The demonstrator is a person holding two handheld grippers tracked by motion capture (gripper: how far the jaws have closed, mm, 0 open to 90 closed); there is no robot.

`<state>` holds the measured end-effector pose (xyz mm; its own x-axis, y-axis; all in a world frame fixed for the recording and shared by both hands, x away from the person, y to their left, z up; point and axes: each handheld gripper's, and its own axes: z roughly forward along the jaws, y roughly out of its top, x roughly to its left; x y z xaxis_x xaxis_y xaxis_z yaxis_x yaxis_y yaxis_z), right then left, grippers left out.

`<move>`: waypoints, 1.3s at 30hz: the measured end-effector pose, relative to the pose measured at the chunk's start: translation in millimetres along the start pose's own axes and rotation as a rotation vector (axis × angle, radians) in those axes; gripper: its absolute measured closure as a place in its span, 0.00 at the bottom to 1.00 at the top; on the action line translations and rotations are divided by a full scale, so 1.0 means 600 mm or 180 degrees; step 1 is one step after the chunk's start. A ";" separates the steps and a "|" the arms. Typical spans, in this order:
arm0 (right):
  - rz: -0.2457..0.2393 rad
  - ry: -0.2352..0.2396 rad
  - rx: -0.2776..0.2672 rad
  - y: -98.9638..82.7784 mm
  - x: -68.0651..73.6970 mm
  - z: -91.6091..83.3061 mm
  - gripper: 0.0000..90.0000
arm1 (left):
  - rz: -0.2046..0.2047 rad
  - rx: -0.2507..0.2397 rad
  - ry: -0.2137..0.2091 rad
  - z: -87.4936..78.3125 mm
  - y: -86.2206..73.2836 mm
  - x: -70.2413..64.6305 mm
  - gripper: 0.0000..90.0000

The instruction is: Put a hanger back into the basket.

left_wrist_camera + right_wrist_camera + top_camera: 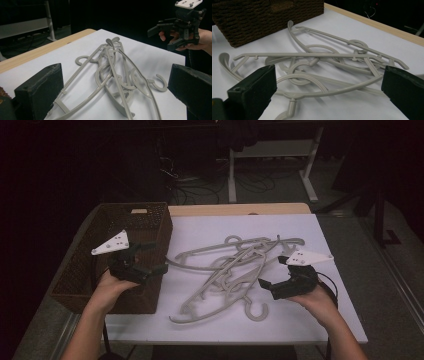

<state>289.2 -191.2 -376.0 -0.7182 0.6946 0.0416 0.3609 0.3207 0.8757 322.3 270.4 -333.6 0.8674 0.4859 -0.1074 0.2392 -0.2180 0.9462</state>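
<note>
Here, a tangled heap of grey plastic coat hangers [235, 270] mid-table on white sheet, dark woven wicker basket [85, 270] at left, left gripper [150, 257] and right gripper [272, 272] flanking the heap, jaws wide apart, holding nothing.

Dim all round, bg nearly black. Only the white table [320, 320] catches light. Soft shadows under the hangers [317, 65] just ahead of the right gripper [274, 273]. Jaws close-up slightly blurred, no glare.
</note>
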 end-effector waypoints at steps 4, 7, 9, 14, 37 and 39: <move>0.0052 -0.0029 0.0007 -0.011 -0.007 -0.005 0.00 | 0.0062 0.0057 -0.0042 0.014 0.007 -0.015 0.00; 0.0086 -0.0049 0.0024 -0.017 -0.012 -0.007 0.00 | 0.0075 0.0067 -0.0061 0.023 0.011 -0.023 0.00; 0.0133 -0.0066 0.0005 -0.025 -0.018 -0.011 0.00 | 0.0103 0.0112 -0.0088 0.040 0.016 -0.037 0.00; 0.0147 -0.0081 0.0039 -0.042 -0.019 -0.014 0.00 | 0.0163 0.0275 -0.0155 0.074 0.019 -0.063 0.00; 0.0196 -0.0215 0.0067 -0.069 -0.030 -0.013 0.00 | 0.0196 0.0622 -0.0434 0.214 -0.026 -0.131 0.02; 0.0200 -0.0216 0.0051 -0.069 -0.031 -0.014 0.00 | 0.0215 0.0686 -0.0413 0.217 -0.036 -0.134 0.03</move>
<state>282.5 -222.7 -408.8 -0.6522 0.7554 0.0631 0.4138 0.2851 0.8646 304.5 125.7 -385.4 0.9300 0.3545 -0.0975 0.2542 -0.4284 0.8671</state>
